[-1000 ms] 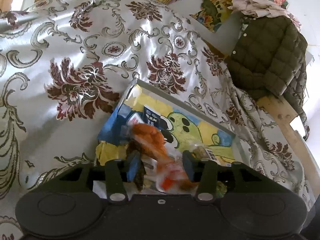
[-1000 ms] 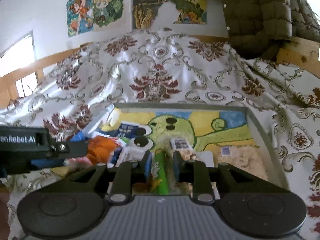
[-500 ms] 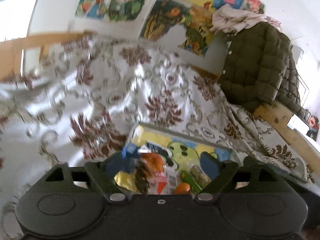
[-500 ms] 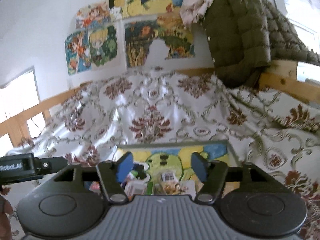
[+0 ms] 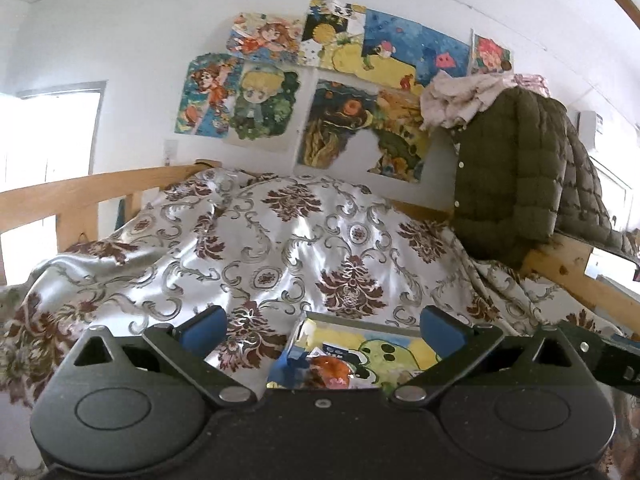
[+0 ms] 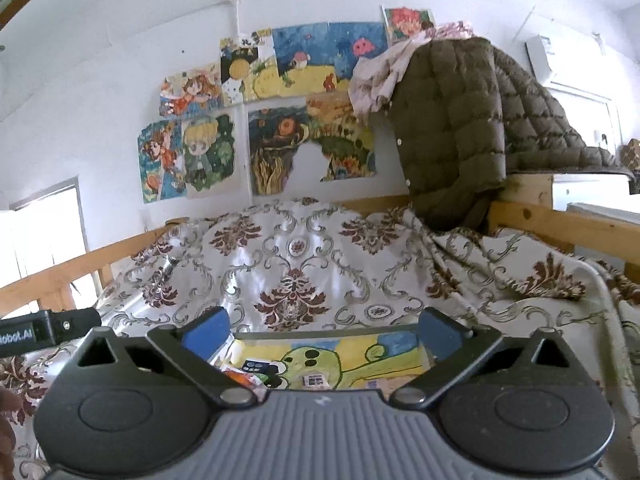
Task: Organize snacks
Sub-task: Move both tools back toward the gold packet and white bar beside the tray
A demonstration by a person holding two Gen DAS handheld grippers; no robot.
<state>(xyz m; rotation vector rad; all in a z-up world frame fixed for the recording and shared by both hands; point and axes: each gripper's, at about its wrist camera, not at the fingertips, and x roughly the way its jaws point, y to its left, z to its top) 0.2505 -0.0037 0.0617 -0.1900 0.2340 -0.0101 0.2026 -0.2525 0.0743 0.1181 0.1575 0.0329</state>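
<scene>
A shallow tray with a green cartoon picture [image 5: 404, 354] [image 6: 372, 354] lies on the patterned bedspread [image 5: 280, 248]. Several snack packets lie in it, among them an orange packet [image 5: 330, 368] [image 6: 238, 378] and a dark blue packet [image 6: 256, 366]. My left gripper [image 5: 322, 330] is open and empty, raised above and behind the tray's near edge. My right gripper [image 6: 320, 330] is open and empty, also raised back from the tray. The tray's near part is hidden by both gripper bodies.
The floral bedspread [image 6: 296, 264] covers the bed. A wooden rail [image 5: 72, 196] runs on the left. An olive quilted jacket [image 5: 516, 184] [image 6: 460, 128] hangs over the wooden frame on the right. Posters [image 5: 320, 100] cover the wall behind. The other gripper's arm [image 6: 44, 330] shows at left.
Both grippers let go of the snack packets they held over the tray, opened wide, and pulled back and tilted up, so the tray now sits low in both views.
</scene>
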